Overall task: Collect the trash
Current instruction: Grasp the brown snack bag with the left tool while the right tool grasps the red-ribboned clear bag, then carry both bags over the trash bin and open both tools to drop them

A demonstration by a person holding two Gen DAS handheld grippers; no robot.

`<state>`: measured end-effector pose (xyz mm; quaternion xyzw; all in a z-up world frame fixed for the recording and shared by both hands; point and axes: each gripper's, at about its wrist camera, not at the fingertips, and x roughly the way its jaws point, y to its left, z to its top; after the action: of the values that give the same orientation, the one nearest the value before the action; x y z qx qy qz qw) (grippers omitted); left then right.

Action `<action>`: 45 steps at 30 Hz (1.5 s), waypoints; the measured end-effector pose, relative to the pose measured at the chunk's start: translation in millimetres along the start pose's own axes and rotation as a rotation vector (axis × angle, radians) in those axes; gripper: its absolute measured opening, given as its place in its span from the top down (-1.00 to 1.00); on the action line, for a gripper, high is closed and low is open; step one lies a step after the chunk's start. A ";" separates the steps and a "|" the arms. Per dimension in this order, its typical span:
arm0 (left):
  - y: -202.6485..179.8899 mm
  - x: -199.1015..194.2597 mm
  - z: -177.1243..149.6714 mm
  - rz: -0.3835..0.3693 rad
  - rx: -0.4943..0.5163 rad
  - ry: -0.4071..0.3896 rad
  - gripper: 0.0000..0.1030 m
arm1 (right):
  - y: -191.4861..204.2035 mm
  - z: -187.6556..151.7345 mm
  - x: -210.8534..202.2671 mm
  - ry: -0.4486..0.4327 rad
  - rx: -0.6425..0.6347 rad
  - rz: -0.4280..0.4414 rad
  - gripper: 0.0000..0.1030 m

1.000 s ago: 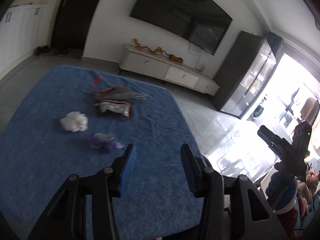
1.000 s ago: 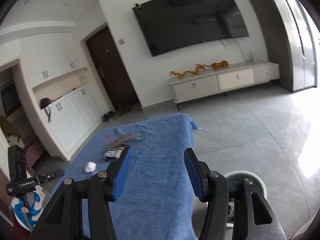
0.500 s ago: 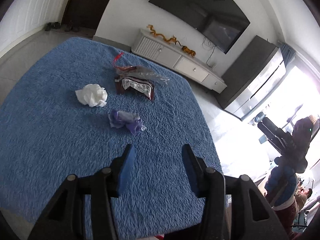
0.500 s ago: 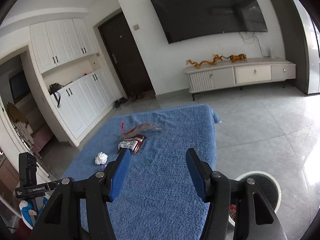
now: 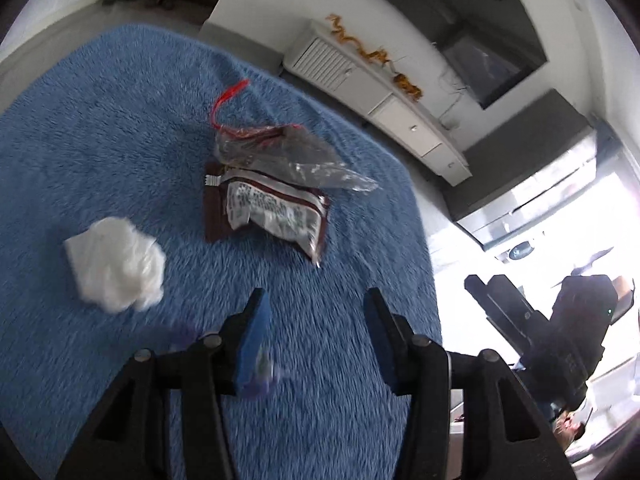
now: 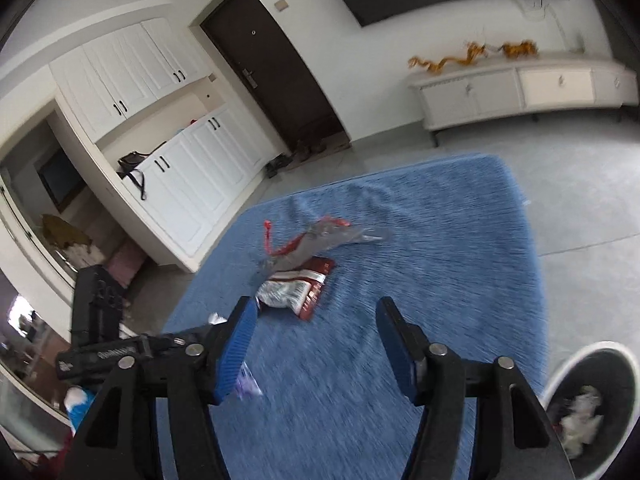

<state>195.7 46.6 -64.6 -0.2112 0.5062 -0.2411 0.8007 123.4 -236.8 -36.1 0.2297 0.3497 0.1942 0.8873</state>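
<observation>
Trash lies on a blue fuzzy cover (image 5: 100,128): a crumpled white tissue (image 5: 116,266), a brown snack wrapper (image 5: 268,208), a clear plastic bag with red trim (image 5: 280,152), and a purple wrapper (image 5: 260,376) half hidden behind my left finger. My left gripper (image 5: 316,320) is open and empty, low over the cover, just short of the snack wrapper. My right gripper (image 6: 312,332) is open and empty, above the cover, with the snack wrapper (image 6: 292,290) and clear bag (image 6: 316,240) ahead. The purple wrapper (image 6: 246,384) shows by its left finger.
A round white-rimmed bin (image 6: 592,404) holding trash stands on the grey floor at the right of the cover. A white TV cabinet (image 6: 520,88), white cupboards (image 6: 192,156) and a dark door (image 6: 272,64) line the walls.
Both grippers have moved forward and down toward the trash on the cover. The left now has the purple wrapper at its left finger. Both stay open.
</observation>
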 end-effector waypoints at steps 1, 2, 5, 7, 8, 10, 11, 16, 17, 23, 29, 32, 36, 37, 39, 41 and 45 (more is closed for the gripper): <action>2.2 11.2 6.5 0.003 -0.022 0.015 0.08 | -2.9 4.3 12.1 0.013 0.017 0.018 -0.19; 4.7 18.7 10.6 0.004 -0.036 0.024 0.08 | -5.9 7.7 22.0 0.024 0.033 0.035 -0.19; 15.1 42.2 24.1 -0.005 -0.108 0.051 0.08 | -13.4 16.1 52.8 0.048 0.090 0.080 -0.19; 22.3 56.3 32.2 -0.018 -0.154 0.070 0.08 | -17.4 21.0 69.9 0.059 0.122 0.105 -0.19; 24.5 60.4 34.8 -0.019 -0.167 0.073 0.08 | -19.4 23.9 78.6 0.067 0.135 0.115 -0.19; 29.5 70.5 41.7 -0.025 -0.198 0.081 0.08 | -23.5 28.8 96.4 0.082 0.161 0.132 -0.19; 31.3 73.2 44.7 -0.032 -0.210 0.080 0.09 | -26.1 30.6 103.9 0.089 0.176 0.138 -0.19; 37.3 80.8 60.1 -0.045 -0.261 0.048 0.09 | -44.4 37.5 137.1 0.106 0.272 0.168 0.16; 38.0 81.6 62.0 -0.048 -0.270 0.043 0.11 | -48.2 38.6 141.0 0.101 0.290 0.180 0.23; 47.0 82.6 73.1 -0.042 -0.284 0.011 0.56 | -59.5 45.5 144.6 0.061 0.320 0.213 0.83; 45.9 63.7 69.7 -0.066 -0.263 -0.023 0.73 | -51.2 45.3 120.9 0.033 0.249 0.214 0.91; 34.9 45.6 67.9 -0.066 -0.226 -0.046 0.77 | -40.6 43.9 101.2 0.011 0.208 0.218 0.92; 13.8 14.5 61.0 -0.061 -0.175 -0.086 0.77 | -25.9 41.5 73.0 -0.026 0.169 0.229 0.92; 8.5 6.9 59.3 -0.061 -0.164 -0.096 0.77 | -22.1 41.0 63.0 -0.038 0.159 0.232 0.92; -1.8 -6.3 56.0 -0.062 -0.146 -0.111 0.77 | -16.6 39.1 45.7 -0.058 0.143 0.239 0.92; -11.5 -22.1 50.5 -0.064 -0.126 -0.127 0.77 | -11.1 36.0 25.9 -0.081 0.127 0.242 0.92; -35.7 -47.8 34.1 -0.071 -0.085 -0.155 0.77 | -4.7 30.7 -19.1 -0.140 0.108 0.234 0.92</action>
<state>202.9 50.2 3.7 -0.2807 0.4448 -0.2304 0.8187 133.1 -258.6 -8.6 0.3293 0.2678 0.2608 0.8671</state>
